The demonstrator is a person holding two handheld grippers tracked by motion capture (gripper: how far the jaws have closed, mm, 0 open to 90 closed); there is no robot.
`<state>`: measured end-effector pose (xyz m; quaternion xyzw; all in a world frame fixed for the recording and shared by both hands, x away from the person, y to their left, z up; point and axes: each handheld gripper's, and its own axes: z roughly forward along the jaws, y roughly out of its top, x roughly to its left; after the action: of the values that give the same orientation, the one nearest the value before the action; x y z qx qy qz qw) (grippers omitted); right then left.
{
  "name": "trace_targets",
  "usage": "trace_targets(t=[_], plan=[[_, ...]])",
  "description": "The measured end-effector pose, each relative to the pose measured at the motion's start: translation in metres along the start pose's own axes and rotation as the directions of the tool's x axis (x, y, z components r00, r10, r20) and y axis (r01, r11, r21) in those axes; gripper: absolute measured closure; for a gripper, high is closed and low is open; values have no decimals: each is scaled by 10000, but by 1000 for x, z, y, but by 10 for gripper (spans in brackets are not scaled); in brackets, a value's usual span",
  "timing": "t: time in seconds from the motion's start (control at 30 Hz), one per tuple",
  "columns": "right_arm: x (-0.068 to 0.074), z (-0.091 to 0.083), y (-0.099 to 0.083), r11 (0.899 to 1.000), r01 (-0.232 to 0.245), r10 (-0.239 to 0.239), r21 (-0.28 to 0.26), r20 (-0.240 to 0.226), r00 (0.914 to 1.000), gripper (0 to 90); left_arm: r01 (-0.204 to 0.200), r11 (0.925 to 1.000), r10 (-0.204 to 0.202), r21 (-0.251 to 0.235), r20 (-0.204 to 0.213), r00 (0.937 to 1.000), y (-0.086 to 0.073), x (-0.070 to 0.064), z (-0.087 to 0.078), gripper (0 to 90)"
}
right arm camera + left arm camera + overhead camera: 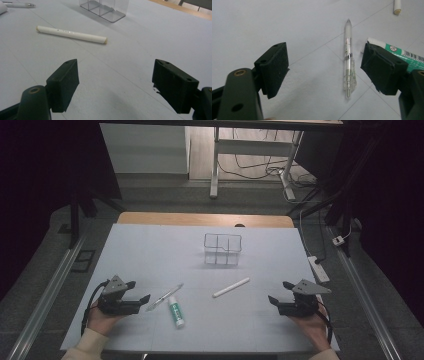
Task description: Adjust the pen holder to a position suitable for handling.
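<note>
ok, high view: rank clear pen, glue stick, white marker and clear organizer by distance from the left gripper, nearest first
1. Clear pen, just right of the left gripper, off its open jaws.
2. Glue stick, right beside the pen, slightly farther right and toward the person.
3. White marker, mid-table, toward the right gripper.
4. Clear organizer, far side of the table's middle.

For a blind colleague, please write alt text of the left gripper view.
The left gripper holds its two black jaws open just above a white table, with a clear pen lying between them. A green-and-white glue stick lies behind the right-hand jaw, and a white stick's end shows at the top.
</note>
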<state>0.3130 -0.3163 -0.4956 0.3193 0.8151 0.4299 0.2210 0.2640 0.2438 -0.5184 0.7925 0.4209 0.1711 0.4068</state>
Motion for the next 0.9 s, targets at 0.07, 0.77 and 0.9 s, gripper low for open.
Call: trace_targets(t=[0.07,0.77,0.9], plan=[[1,2,2,10000,5,-5,-3,-21,10000,212,11,10000,-11,-2,2,10000,0,0,0,222],[-7,22,24,9996,-281,281,-14,113,9995,248,26,10000,-26,26,1,10000,1,1,1,222],[-8,26,28,9995,-315,316,-25,146,9994,253,17,10000,-17,12,5,10000,1,0,1,222]])
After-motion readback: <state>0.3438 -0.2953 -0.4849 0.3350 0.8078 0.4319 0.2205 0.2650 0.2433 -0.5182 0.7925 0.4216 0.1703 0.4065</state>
